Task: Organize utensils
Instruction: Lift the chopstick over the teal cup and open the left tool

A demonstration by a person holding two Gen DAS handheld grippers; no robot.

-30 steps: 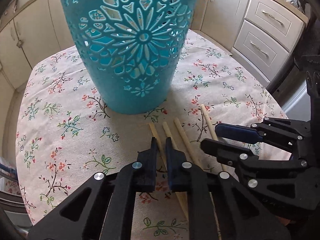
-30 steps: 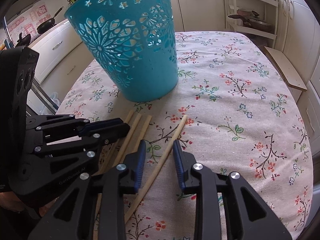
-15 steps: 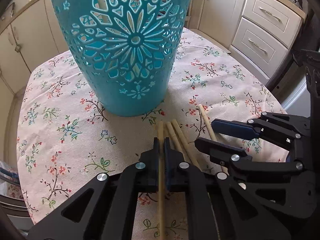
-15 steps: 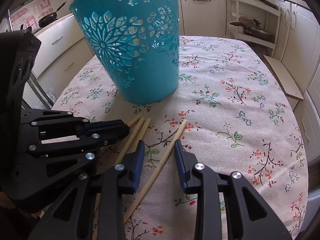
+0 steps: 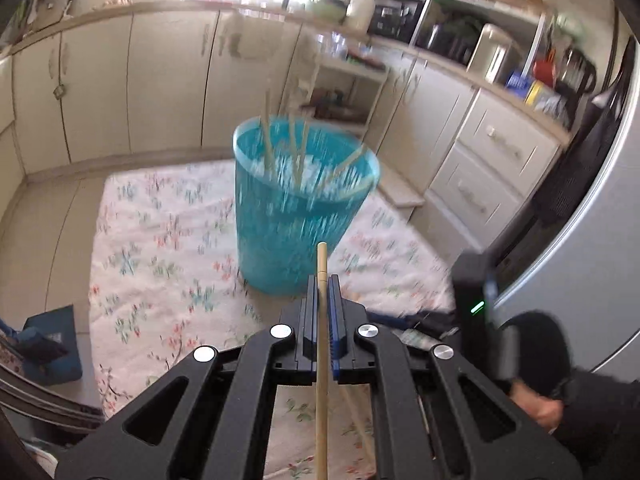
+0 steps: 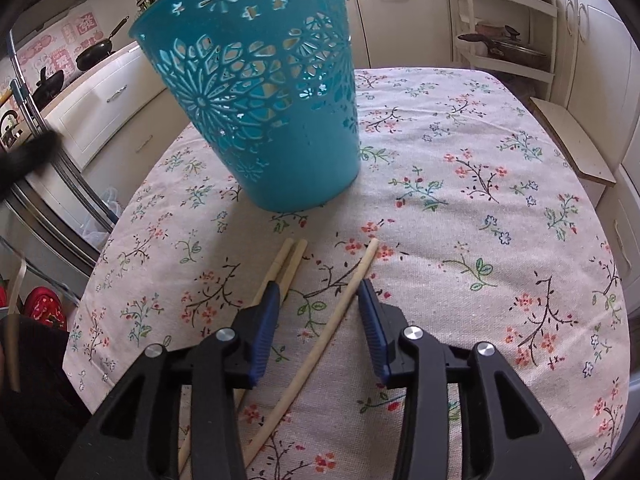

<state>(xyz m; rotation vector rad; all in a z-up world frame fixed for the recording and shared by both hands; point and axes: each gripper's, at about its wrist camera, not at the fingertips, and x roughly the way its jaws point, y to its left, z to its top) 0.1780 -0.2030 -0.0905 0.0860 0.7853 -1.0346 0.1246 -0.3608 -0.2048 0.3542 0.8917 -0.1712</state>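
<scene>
Your left gripper [image 5: 322, 312] is clamped on one chopstick [image 5: 321, 360], its long axis running straight forward between the jaws, tip aimed at the teal basket [image 5: 296, 232] ahead and below. Judged, the left is the arm nearer the basket mouth. Your right gripper [image 6: 316, 320] hangs open, straddling a loose chopstick [image 6: 332, 320] lying diagonally toward the basket. Count: three chopsticks on the tablecloth [image 6: 480, 240], one held, four visible standing in the basket, though blurred.
</scene>
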